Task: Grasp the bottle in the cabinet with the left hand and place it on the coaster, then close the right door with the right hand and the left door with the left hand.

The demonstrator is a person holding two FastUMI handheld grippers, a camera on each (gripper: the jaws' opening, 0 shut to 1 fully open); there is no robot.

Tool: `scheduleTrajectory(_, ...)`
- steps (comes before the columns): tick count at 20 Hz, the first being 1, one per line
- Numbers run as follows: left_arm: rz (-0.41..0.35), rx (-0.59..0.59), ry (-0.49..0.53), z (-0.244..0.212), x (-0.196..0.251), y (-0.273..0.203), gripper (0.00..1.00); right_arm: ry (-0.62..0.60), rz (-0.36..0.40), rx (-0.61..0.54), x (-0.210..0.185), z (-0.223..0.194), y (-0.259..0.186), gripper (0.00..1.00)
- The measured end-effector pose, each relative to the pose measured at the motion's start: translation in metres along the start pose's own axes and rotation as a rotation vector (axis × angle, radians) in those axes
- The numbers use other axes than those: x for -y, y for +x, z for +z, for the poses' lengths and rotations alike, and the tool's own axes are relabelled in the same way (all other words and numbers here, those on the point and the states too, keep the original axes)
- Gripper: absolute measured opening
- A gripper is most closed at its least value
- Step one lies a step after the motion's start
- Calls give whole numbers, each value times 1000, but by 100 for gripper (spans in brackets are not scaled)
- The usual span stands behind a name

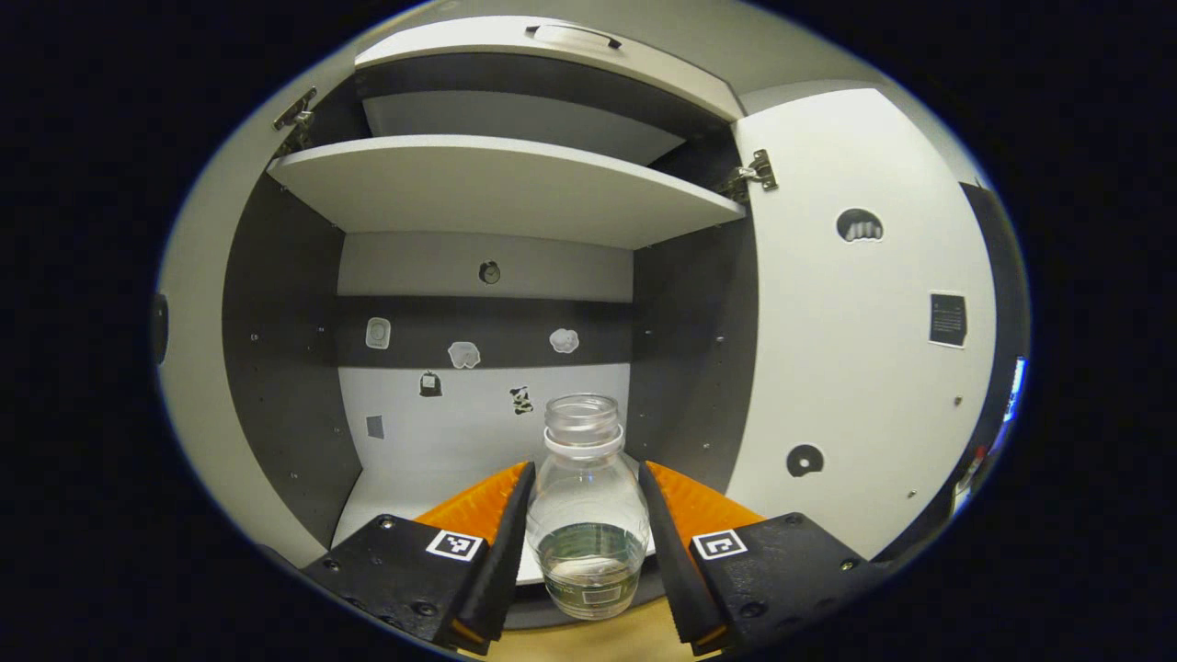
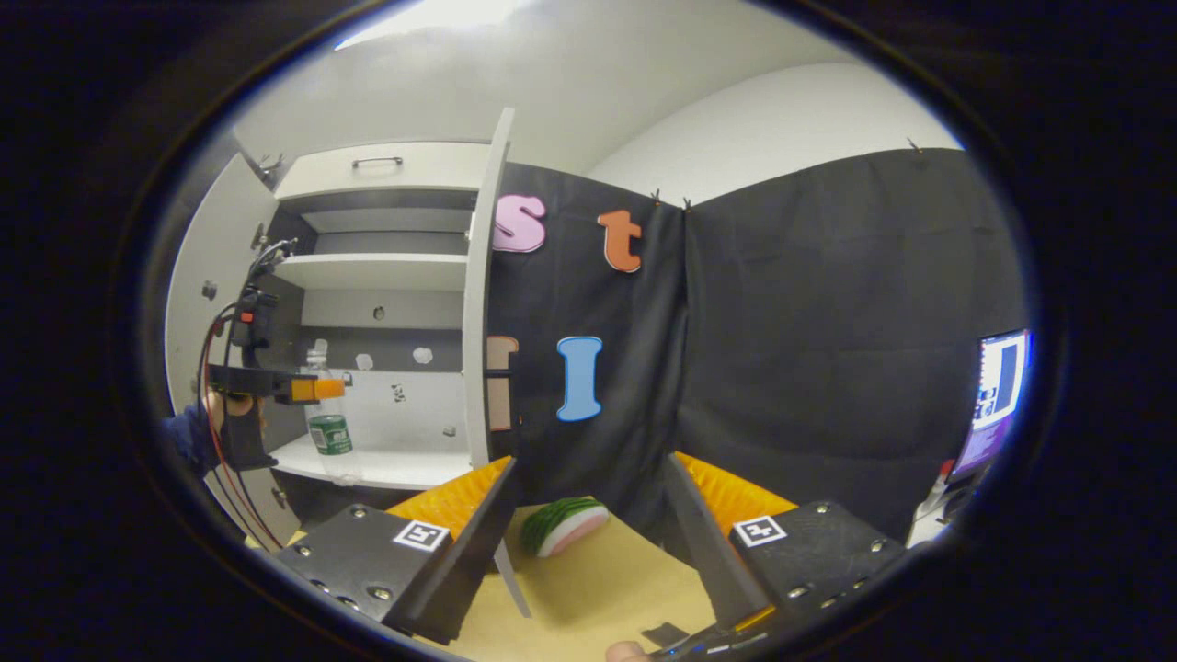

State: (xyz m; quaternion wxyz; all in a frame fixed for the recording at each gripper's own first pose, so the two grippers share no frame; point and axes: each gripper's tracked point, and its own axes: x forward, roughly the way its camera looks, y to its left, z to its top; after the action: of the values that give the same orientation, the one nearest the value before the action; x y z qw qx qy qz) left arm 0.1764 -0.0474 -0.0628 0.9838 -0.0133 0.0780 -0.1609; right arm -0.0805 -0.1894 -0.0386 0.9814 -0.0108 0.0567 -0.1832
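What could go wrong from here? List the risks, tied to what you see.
1. The bottle has no cap and holds liquid; tilting it while lifting it out could spill.
2. The left gripper pinches a clear, rounded body; it may slip or get squeezed.
3. The shelf hangs above and the right door stands open close beside the path; the bottle could knock either on its way to the coaster.
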Motion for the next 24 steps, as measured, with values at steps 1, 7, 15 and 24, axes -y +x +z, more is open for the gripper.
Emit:
scheduleTrajectory(1,-9,-6,2,-4,3,-9,68,-3,6,1,-2,-1,1,96)
scheduleTrajectory(7,-38,-27,7,-32,12,-57,69,-2,59,-5,-14,2,5,96)
scheduleTrajectory(15,-43,-128,-79,-114,-1,-85,69,-16,67,-12,-21,0,8,96)
scheduleTrajectory(24,-41,-271,-75,-246,-2,-100,71,-47,68,-22,-34,-2,6,96)
